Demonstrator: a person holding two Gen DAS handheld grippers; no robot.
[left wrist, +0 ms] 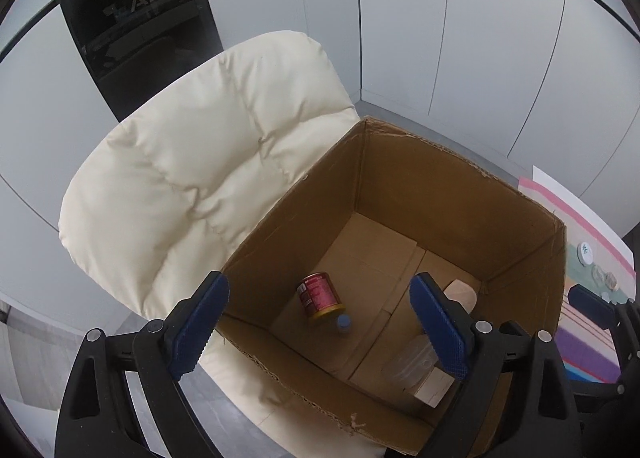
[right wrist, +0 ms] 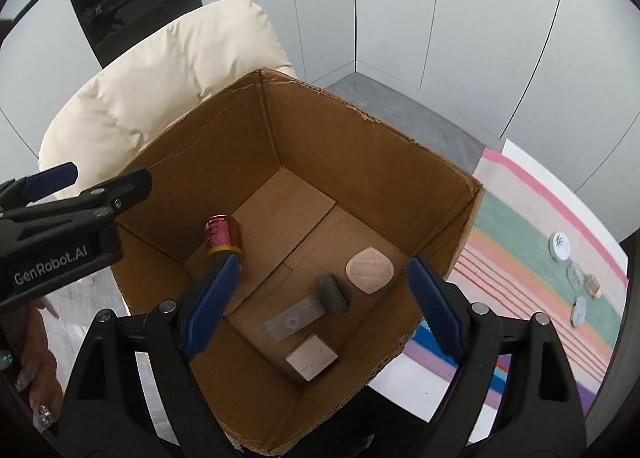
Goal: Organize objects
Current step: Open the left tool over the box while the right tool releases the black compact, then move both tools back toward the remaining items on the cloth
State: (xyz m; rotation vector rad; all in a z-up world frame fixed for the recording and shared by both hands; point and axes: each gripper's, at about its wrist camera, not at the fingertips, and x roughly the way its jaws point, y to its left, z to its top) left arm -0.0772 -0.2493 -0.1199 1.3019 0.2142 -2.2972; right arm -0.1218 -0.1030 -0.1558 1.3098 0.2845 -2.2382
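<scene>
An open cardboard box (left wrist: 440,185) (right wrist: 360,161) stands on a cream padded chair. On its floor lie a red and gold can (left wrist: 319,295) (right wrist: 221,234), a small blue-capped bottle (left wrist: 344,322), a pink rounded pad (right wrist: 370,270), a grey lump (right wrist: 332,294), a clear plastic piece (right wrist: 294,322) and a small pale carton (right wrist: 311,356). My left gripper (left wrist: 319,280) hangs open over the box's left part with nothing between its fingers. My right gripper (right wrist: 324,260) is open above the box's right part, also with nothing in it. In the right wrist view the left gripper (right wrist: 112,173) shows at the left edge.
The cream chair (left wrist: 192,177) rises behind and left of the box. A striped cloth (right wrist: 532,242) to the right carries a white round tin (right wrist: 561,246), small glass jars (right wrist: 580,278) and a pale disc (right wrist: 579,310). A person's hand (right wrist: 32,358) is at the lower left. Grey wall panels stand behind.
</scene>
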